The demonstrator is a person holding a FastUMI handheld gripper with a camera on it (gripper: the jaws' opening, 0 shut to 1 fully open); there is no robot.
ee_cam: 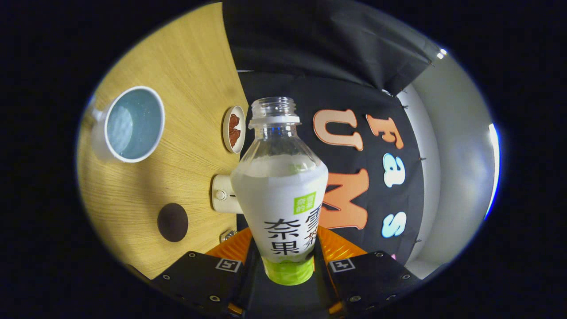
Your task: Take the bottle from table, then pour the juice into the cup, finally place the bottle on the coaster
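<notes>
Bottle status: Since the bottle [280, 195] sits between the fingers with its base at their roots and its open neck pointing away from the camera, the take-from-table step is judged complete.
Gripper: the gripper [283, 257] is clamped on the bottle, one finger pressing each side of its lower body.
Bottle attitude: the scene appears rotated about a quarter turn, with the table [186, 66] standing on edge at the 9 to 10 o'clock side; the bottle is therefore judged to be tilted well over, consistent with the pouring step.
Bottle contents: the cap is off; the upper shoulder is clear, and whitish liquid seems to fill the labelled part. Exact level cannot be told.
Cup: the cup [133, 124] lies at 10 o'clock from the bottle, well apart from the neck, mouth toward the camera. Its inside shows a pale bluish surface; whether that is juice or the bare bottom cannot be told.
Coaster: the dark round coaster [172, 222] lies at 8 o'clock from the bottle, near the left finger, with nothing on it.
Remaining work: pouring is judged unfinished or just in hand; placing on the coaster is not yet done.
Other items: a small dish [234, 129] with brown pieces lies at 11 o'clock, just beside the bottle shoulder; a white box with a knob [221, 194] sits at 9 o'clock, partly behind the bottle.
Obstruction: the dish and box lie between the bottle and the cup-to-coaster route; judged a collision risk during transfer.
</notes>
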